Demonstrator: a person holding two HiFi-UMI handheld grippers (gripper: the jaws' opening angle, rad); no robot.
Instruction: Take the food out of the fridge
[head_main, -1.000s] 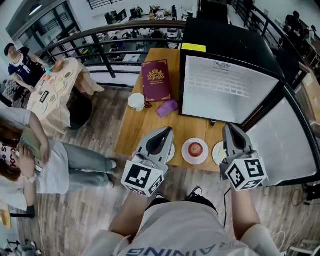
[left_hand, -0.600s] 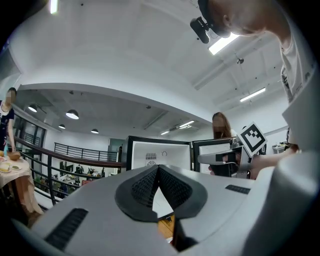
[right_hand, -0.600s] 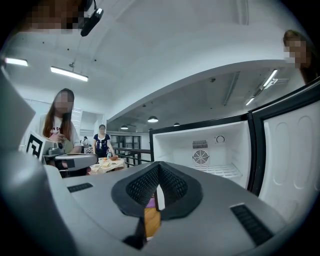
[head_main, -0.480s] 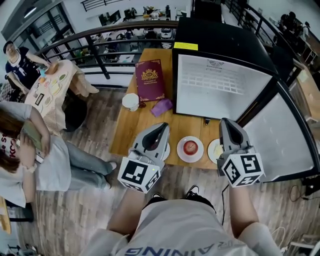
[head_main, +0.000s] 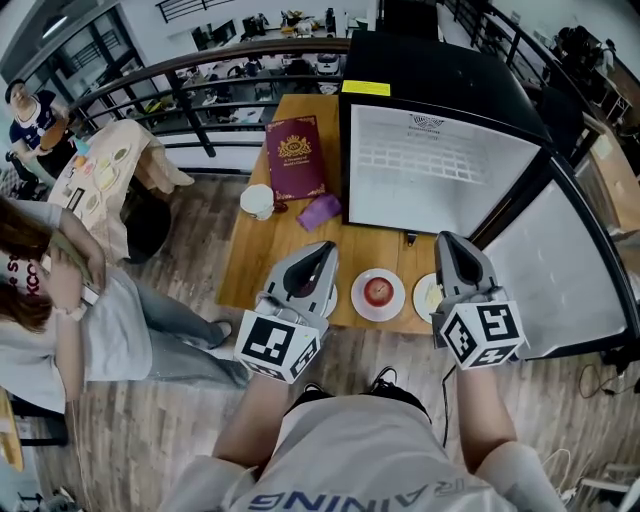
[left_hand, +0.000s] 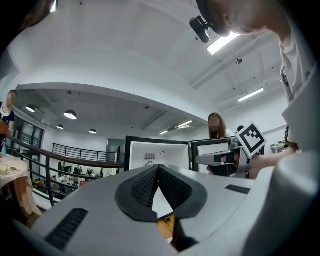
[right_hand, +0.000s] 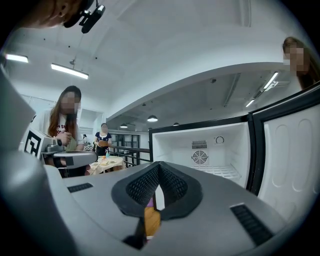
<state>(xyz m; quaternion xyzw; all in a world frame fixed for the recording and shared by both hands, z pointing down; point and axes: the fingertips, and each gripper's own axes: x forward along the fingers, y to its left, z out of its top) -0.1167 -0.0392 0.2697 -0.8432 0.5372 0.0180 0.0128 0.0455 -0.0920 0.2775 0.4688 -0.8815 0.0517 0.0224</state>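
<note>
- Left tool (head_main: 322, 255): ribbed black pads pressed together, empty, above the wooden surface's (head_main: 260, 250) near edge.
- Round white plate (head_main: 360, 302) between the tools, carrying glossy red food (head_main: 377, 291); round, so no long axis.
- Right tool (head_main: 447, 245): pinched closed, empty.
- Boxy black fridge (head_main: 440, 170) at 12 o'clock, its smooth white cavity facing 6 o'clock and its door (head_main: 560, 270) swung toward 4.

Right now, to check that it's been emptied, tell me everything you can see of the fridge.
The fridge is a black cabinet with a white lining, upright at the far right end of the wooden table. Its door, white inside, is swung open to the right. A yellow label sits on its top front edge. Inside show a wire shelf, a round fan grille and a dial; no food is visible.
</note>
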